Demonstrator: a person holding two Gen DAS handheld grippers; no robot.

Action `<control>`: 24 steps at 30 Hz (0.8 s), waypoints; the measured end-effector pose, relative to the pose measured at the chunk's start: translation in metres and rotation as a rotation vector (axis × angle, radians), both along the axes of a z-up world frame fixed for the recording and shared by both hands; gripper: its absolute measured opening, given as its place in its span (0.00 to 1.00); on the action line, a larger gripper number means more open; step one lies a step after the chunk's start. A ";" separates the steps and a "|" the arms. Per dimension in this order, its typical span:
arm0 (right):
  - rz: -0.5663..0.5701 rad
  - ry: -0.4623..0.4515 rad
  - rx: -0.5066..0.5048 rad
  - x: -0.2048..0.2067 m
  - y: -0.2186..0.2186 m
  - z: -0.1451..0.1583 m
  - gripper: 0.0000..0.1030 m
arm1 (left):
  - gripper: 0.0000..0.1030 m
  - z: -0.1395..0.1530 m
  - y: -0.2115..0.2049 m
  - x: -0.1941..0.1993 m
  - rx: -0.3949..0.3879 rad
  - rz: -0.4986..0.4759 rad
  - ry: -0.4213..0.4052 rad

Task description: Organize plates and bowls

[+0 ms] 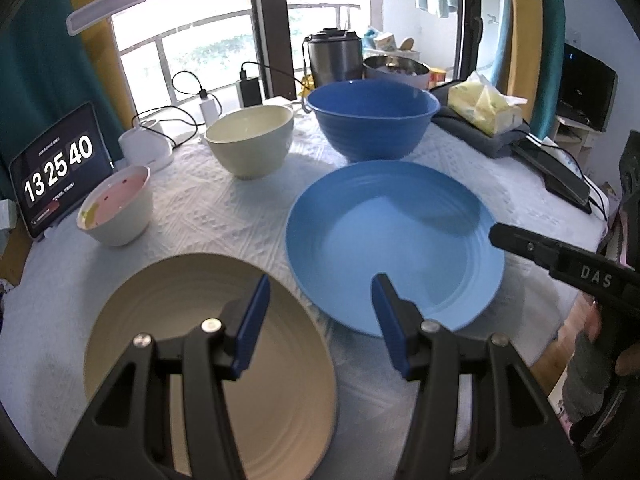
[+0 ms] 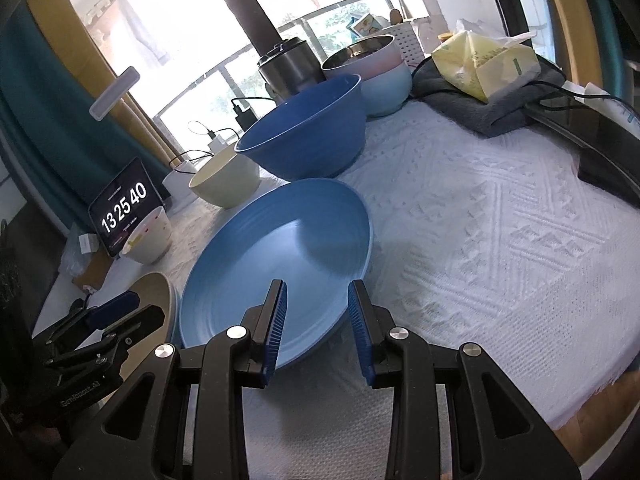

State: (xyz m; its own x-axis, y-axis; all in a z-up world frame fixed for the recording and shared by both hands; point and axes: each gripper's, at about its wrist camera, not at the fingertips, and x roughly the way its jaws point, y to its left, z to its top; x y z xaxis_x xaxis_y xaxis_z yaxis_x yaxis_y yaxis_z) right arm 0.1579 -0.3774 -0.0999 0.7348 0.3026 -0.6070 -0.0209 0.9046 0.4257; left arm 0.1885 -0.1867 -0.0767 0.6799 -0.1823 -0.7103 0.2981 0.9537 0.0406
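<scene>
A light blue plate (image 1: pixel 396 248) (image 2: pixel 276 256) lies flat on the white cloth, with a beige plate (image 1: pixel 208 360) (image 2: pixel 160 292) to its left. Behind them stand a large blue bowl (image 1: pixel 372 120) (image 2: pixel 308 136), a cream bowl (image 1: pixel 250 140) (image 2: pixel 224 184) and a small white bowl (image 1: pixel 116 208) (image 2: pixel 148 240) with a pink inside. My left gripper (image 1: pixel 320 300) hangs open over the gap between the two plates, nothing between its fingers. My right gripper (image 2: pixel 317 292) is open above the blue plate's near right rim, its pads apart from the rim.
A tablet (image 1: pixel 60 176) showing a clock leans at the far left. Chargers and cables (image 1: pixel 208 108) lie at the back beside a metal pot (image 1: pixel 334 56). A tissue pack (image 1: pixel 484 108) sits on a grey towel at the right, near a dark flat device (image 1: pixel 556 172).
</scene>
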 end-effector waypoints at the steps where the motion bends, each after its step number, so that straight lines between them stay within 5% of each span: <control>1: 0.000 0.001 0.002 0.001 -0.001 0.000 0.33 | 0.53 0.000 -0.001 0.001 0.001 0.002 0.002; 24: 0.018 0.044 0.029 0.030 -0.017 -0.014 0.33 | 0.53 -0.019 -0.014 0.048 -0.028 0.086 0.138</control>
State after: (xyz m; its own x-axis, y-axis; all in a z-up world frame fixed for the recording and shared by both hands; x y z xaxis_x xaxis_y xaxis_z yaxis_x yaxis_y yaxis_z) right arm 0.1882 -0.3943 -0.1138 0.7017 0.3336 -0.6295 -0.0175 0.8914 0.4529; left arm 0.2363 -0.2010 -0.0957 0.5905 -0.1482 -0.7933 0.2162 0.9761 -0.0215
